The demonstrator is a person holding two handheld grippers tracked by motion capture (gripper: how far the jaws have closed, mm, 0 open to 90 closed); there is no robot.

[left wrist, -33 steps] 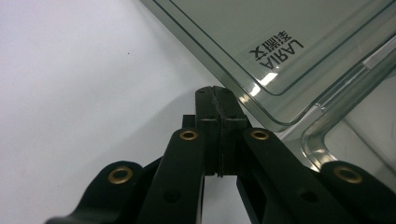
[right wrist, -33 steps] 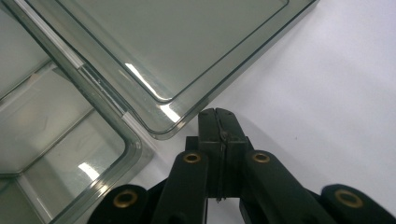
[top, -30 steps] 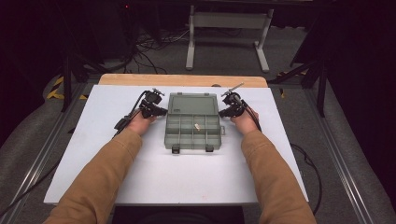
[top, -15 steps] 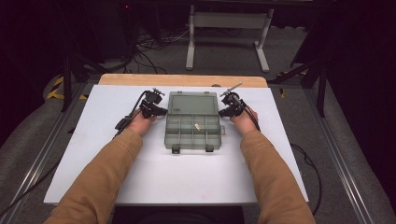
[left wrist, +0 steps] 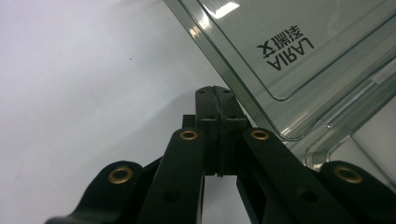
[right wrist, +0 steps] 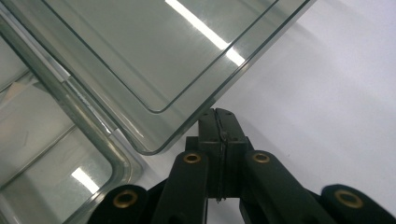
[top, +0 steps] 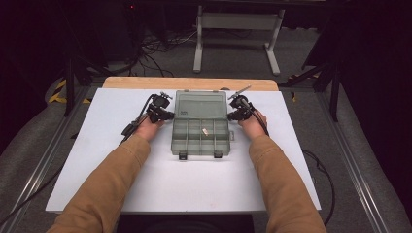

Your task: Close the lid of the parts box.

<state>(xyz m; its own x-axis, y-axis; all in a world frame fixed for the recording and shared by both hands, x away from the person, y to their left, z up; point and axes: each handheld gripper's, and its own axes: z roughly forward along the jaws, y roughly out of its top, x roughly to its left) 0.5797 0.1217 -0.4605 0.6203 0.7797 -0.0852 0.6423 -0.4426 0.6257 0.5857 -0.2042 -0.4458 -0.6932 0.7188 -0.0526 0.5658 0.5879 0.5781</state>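
White board covers the table (top: 145, 189), with a strip of bare wood along its far edge and a dark floor strewn with cables beyond it. At the middle of the board lies a clear compartment box (top: 200, 137), its lid (top: 201, 103) swung open and lying back toward the far edge; a small pale piece (top: 205, 131) sits in one of the middle compartments. The person's tan sleeves come in from the near side, one on each flank of the box. The left gripper (top: 167, 115) rests at the box's left side by the hinge line, its jaws clenched together on nothing, the tips just beside the lid's corner (left wrist: 289, 133). The right gripper (top: 231, 116) mirrors it at the right side, jaws likewise pressed together and empty, close against the lid's rounded corner (right wrist: 154, 148).
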